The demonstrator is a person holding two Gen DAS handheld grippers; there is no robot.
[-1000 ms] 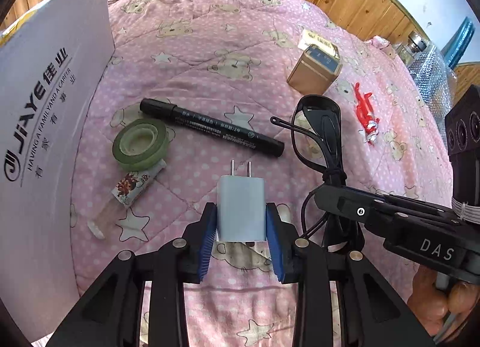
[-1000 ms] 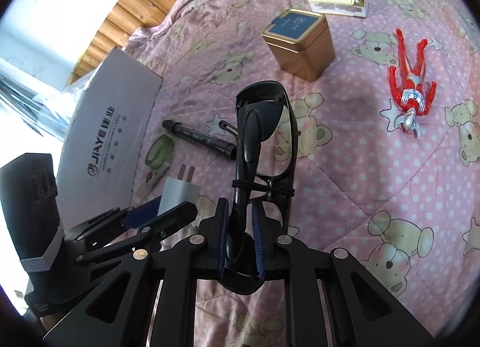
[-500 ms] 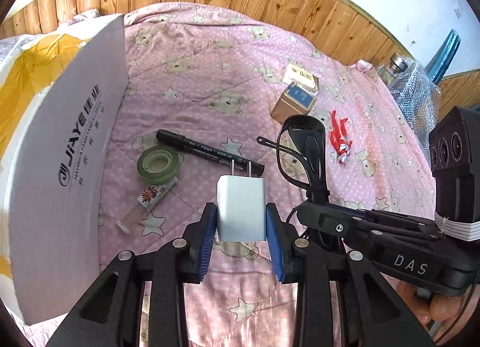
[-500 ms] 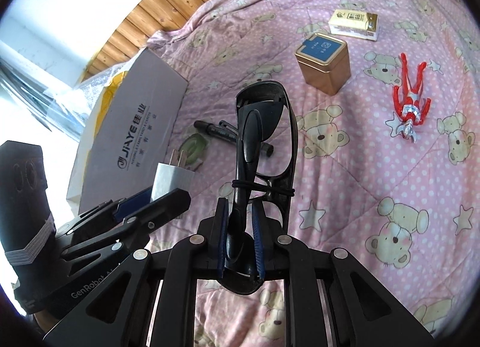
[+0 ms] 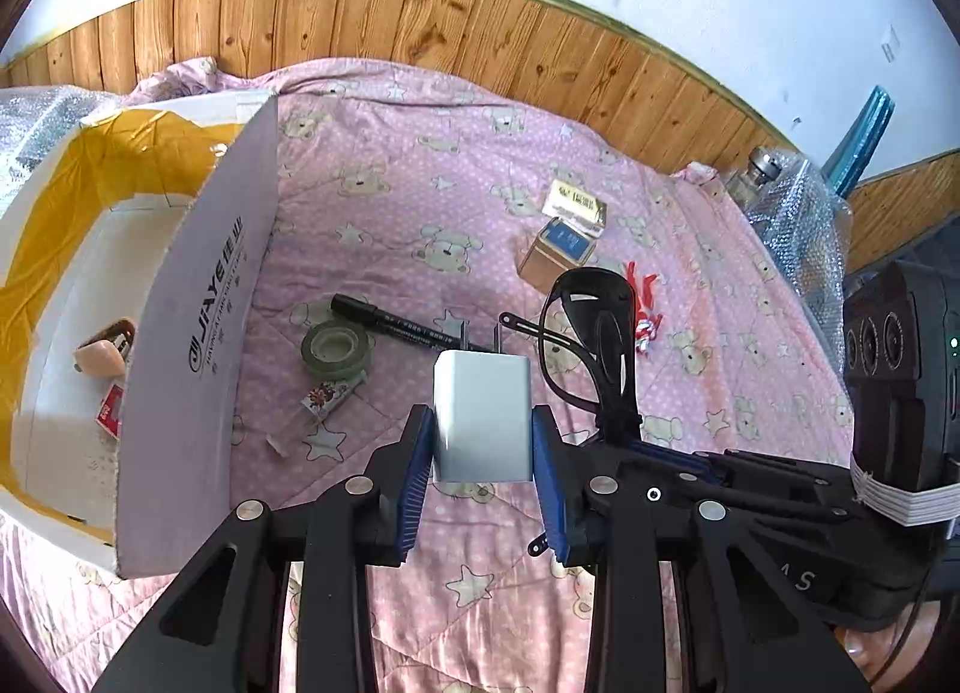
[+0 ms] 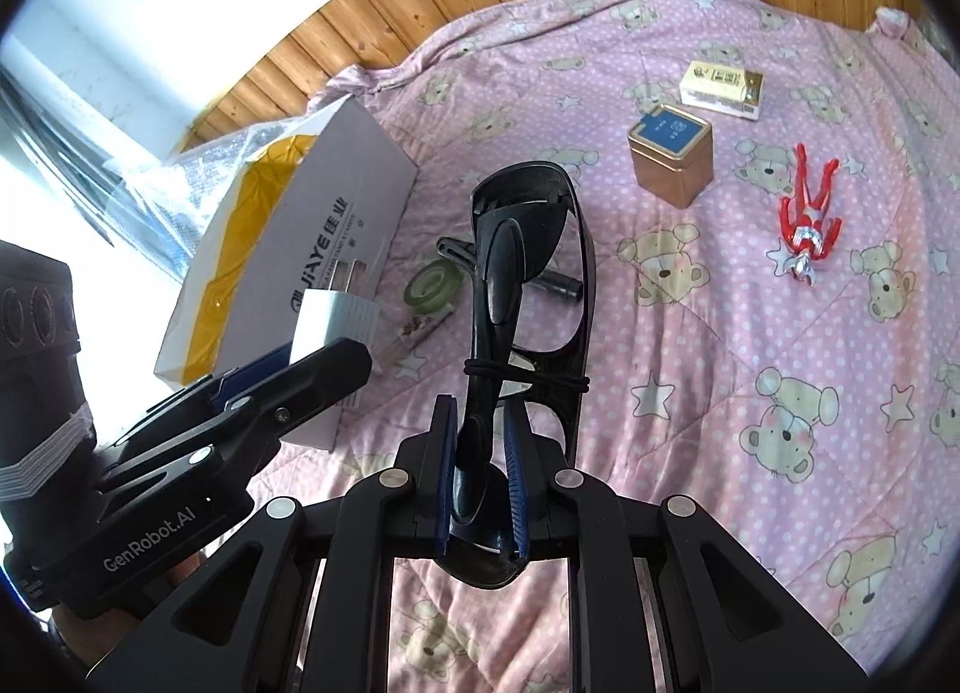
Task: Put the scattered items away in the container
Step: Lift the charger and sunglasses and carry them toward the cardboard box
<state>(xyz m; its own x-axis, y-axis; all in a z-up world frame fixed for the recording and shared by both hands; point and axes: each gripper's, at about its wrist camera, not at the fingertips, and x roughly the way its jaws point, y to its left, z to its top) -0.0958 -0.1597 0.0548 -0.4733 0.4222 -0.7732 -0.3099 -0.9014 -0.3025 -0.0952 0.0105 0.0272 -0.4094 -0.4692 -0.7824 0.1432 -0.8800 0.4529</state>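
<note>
The left gripper jaws are closed on a charger, the right gripper jaws on glasses; both grips are shallow. The box wall to the left could knock either loose.

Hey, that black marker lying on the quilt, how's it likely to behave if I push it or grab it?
The marker looks like a round, rigid barrel, so a sideways push would probably roll it, though the soft quilt may slow it. It seems light and easy to pinch across. It lies against the tape roll, which could get nudged.
</note>
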